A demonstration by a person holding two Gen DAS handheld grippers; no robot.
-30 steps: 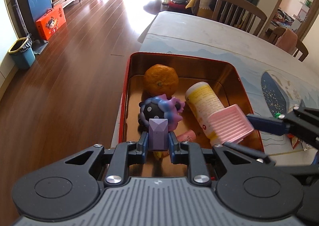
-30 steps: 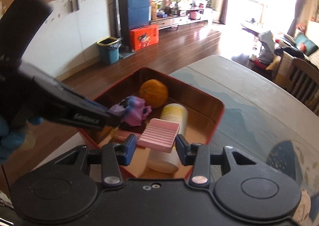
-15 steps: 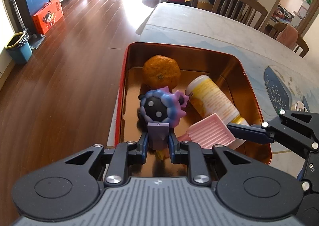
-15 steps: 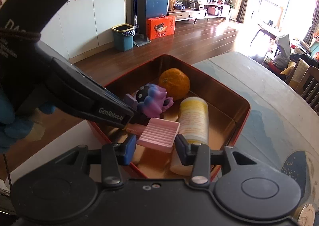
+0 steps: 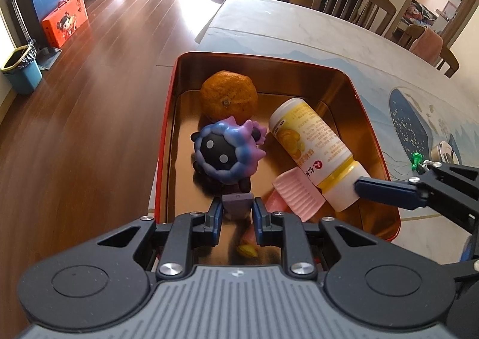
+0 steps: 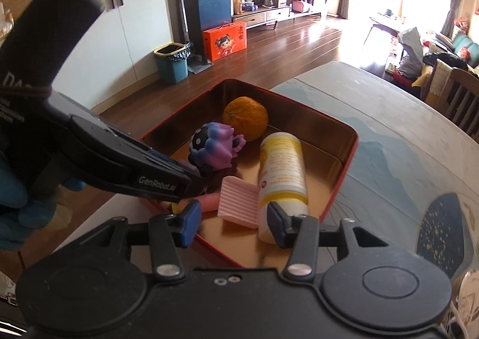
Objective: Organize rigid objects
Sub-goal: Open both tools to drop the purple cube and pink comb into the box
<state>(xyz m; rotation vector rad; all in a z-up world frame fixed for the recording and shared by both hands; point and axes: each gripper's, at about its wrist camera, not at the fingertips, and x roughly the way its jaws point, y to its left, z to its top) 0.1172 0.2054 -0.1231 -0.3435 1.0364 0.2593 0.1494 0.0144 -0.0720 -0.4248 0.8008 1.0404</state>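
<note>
A red tin box (image 5: 374, 141) (image 6: 344, 173) with a gold inside stands at the table's corner. In it are an orange (image 5: 229, 95) (image 6: 246, 118), a purple-blue toy figure (image 5: 227, 153) (image 6: 214, 144), a white-yellow bottle (image 5: 314, 144) (image 6: 283, 168) on its side, and a pink ribbed soap dish (image 5: 298, 194) (image 6: 238, 203) leaning on the bottle. My left gripper (image 5: 238, 214) is shut on the toy's purple base (image 5: 237, 203), low in the box. My right gripper (image 6: 233, 220) is open and empty, its fingers either side of the pink dish at the box's near rim.
A pink stick-like item (image 6: 206, 200) and a small yellow piece (image 5: 247, 249) lie on the box floor. The table (image 5: 299, 30) stretches beyond the box, with chairs (image 5: 353, 1) behind. A green pushpin (image 5: 415, 159) sits right of the box. Wooden floor lies to the left.
The right gripper has opened and let go of the pink soap dish, which now rests in the box against the bottle. The left gripper has lowered the toy into the box.
</note>
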